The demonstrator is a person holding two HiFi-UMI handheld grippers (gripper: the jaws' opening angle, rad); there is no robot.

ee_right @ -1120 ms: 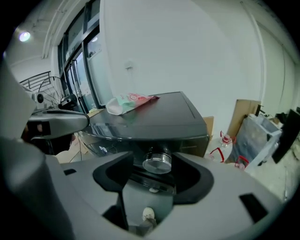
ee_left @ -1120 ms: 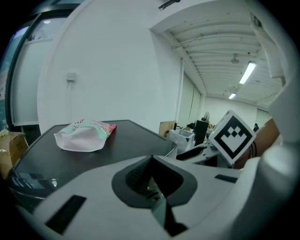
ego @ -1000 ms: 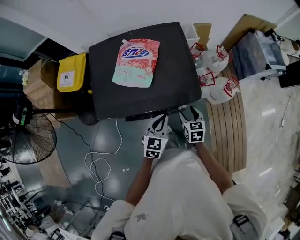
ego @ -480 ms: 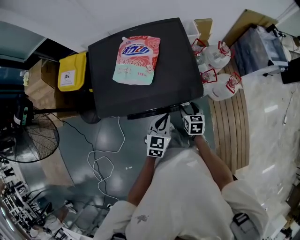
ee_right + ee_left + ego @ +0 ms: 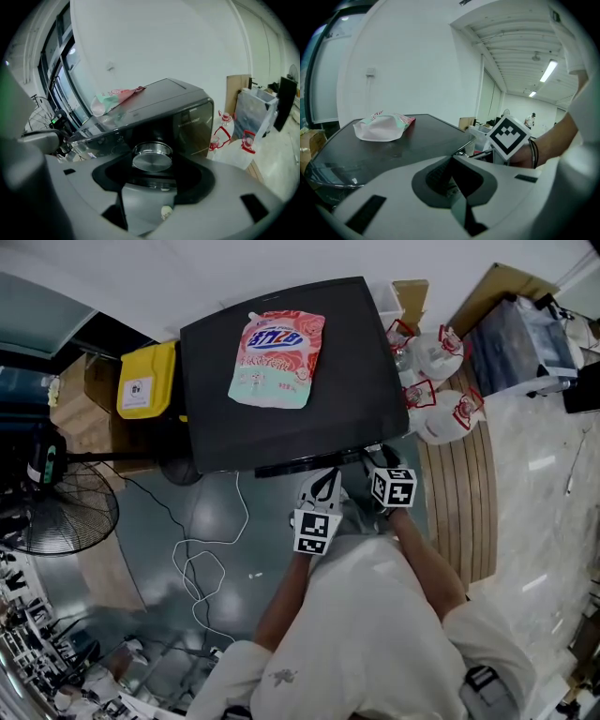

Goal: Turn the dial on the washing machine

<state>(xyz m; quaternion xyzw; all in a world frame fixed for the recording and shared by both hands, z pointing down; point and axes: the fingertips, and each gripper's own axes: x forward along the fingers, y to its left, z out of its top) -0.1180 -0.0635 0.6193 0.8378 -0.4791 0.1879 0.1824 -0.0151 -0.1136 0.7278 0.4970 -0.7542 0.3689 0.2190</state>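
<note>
The black washing machine point(image 5: 291, 432) stands in front of me, seen from above, with a pink detergent pouch point(image 5: 277, 357) lying on its lid. In the right gripper view its round silver dial point(image 5: 152, 157) on the front panel sits between the jaws of my right gripper point(image 5: 152, 165). The jaws are closing on the dial's rim and grip it. From the head camera the right gripper point(image 5: 380, 463) is at the machine's front edge, its marker cube tilted. My left gripper point(image 5: 322, 486) hangs just left of it, shut and empty, and points over the lid point(image 5: 408, 140).
A yellow bin point(image 5: 145, 381) and cardboard boxes stand left of the machine. A floor fan point(image 5: 56, 521) is further left, and a white cable point(image 5: 202, 568) loops on the floor. White jugs with red labels point(image 5: 436, 413) sit to the right on a wooden pallet point(image 5: 459, 502).
The right gripper's marker cube has shifted slightly right and rolled while staying at the dial. The left gripper has hardly moved.
</note>
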